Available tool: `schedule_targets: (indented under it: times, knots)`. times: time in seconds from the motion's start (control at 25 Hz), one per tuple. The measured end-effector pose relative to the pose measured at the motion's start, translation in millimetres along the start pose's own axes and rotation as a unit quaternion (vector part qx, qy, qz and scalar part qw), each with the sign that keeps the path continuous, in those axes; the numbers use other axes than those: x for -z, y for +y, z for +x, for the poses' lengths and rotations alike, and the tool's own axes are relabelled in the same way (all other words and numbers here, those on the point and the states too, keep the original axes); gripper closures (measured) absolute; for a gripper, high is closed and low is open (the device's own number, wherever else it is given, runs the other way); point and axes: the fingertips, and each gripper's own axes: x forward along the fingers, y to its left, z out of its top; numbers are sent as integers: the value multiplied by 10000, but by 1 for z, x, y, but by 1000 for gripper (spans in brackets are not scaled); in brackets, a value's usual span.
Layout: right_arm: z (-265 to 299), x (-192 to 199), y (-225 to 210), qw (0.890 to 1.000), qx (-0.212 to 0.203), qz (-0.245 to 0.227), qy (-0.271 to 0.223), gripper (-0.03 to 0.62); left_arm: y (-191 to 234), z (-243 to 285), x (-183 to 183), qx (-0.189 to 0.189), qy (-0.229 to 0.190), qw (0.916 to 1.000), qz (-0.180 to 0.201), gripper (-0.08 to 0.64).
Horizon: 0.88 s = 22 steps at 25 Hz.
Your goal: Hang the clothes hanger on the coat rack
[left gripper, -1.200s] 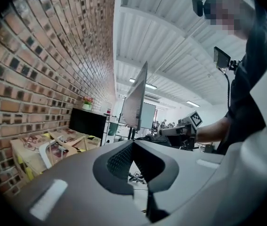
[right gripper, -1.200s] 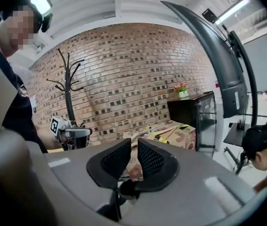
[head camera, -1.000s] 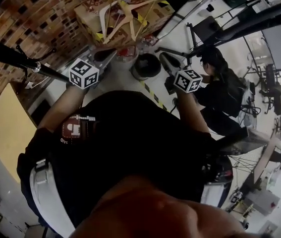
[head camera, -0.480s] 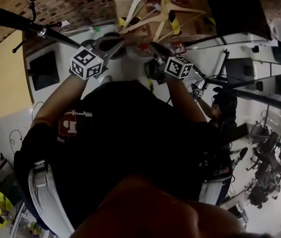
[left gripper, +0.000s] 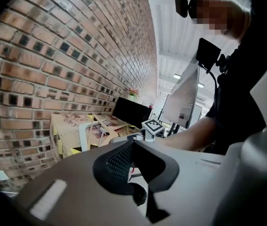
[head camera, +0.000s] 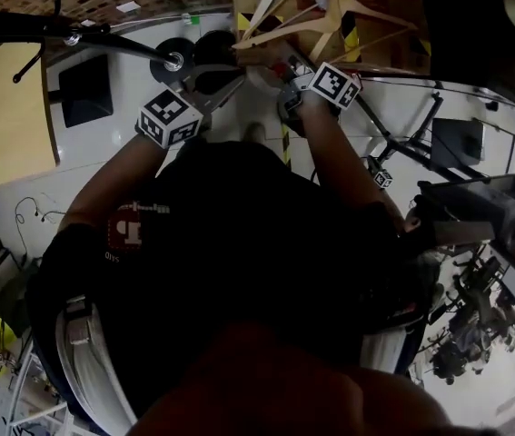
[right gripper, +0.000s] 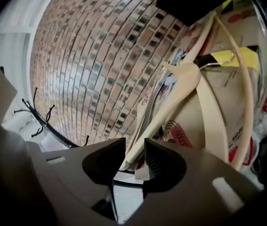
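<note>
Brick wall (left gripper: 53,55), white floor (head camera: 130,89); left gripper (left gripper: 132,144) closed, empty; right gripper (right gripper: 134,149), jaws just widening, loose around hanger (right gripper: 182,81) tip

Beige wooden hanger (right gripper: 186,81), tilted, atop cardboard box (right gripper: 227,84)

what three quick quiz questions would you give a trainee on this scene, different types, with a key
1. True or false: the left gripper is holding a hanger.
2. What sits between the fingers of the right gripper? A) the end of a wooden hanger B) a black cable C) nothing
3. What does that hanger lie on?

Key
1. False: its fingers are together with nothing between them.
2. A: the fingers have just been opening and stand apart around the hanger's end.
3. A cardboard box beside the brick wall.
</note>
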Motion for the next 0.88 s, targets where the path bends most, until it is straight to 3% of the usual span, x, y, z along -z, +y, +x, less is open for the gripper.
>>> schedule_targets:
  times: [0.36, 0.6, 0.88]
  knots:
    - [31, -15, -16, 9898, -15, 1300, -574, 411, 18, -19, 4, 34, 22, 10000, 33, 569]
    - [31, -24, -18, 9862, -6, 1485, -726, 383, 31, -37, 7, -97, -30, 9999, -47, 568]
    - [1, -64, -43, 9761, 466, 1561, -1435, 379, 39, -48, 9, -155, -66, 9998, -132, 568]
